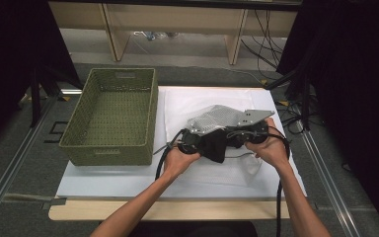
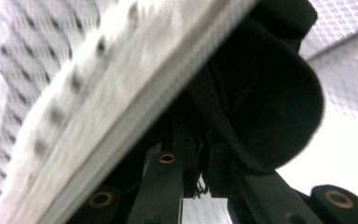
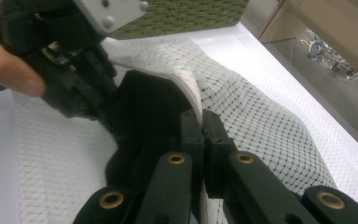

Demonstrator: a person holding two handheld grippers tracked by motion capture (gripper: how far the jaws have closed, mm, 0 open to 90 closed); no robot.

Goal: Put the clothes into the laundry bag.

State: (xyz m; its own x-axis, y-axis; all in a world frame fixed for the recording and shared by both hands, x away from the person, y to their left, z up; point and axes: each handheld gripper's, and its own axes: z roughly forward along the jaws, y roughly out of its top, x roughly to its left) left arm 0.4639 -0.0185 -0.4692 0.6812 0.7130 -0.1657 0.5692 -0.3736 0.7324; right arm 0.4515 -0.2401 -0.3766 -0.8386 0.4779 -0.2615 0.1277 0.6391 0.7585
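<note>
Both grippers were clenched on one garment. The right gripper (image 3: 204,128) pinched the edge where the white mesh cloth (image 3: 261,126) met its black part (image 3: 144,102). The left gripper (image 2: 193,158) gripped that black part (image 2: 265,102) under the pale mesh (image 2: 88,88).

In the high view, the garment (image 1: 217,133) hung bunched between the left gripper (image 1: 186,140) and right gripper (image 1: 251,136), centre of frame, over the white table cover (image 1: 128,182). Its long axis ran left to right between the hands. The green basket (image 1: 111,116) sat left of centre, nearer the left hand (image 1: 177,160).
</note>
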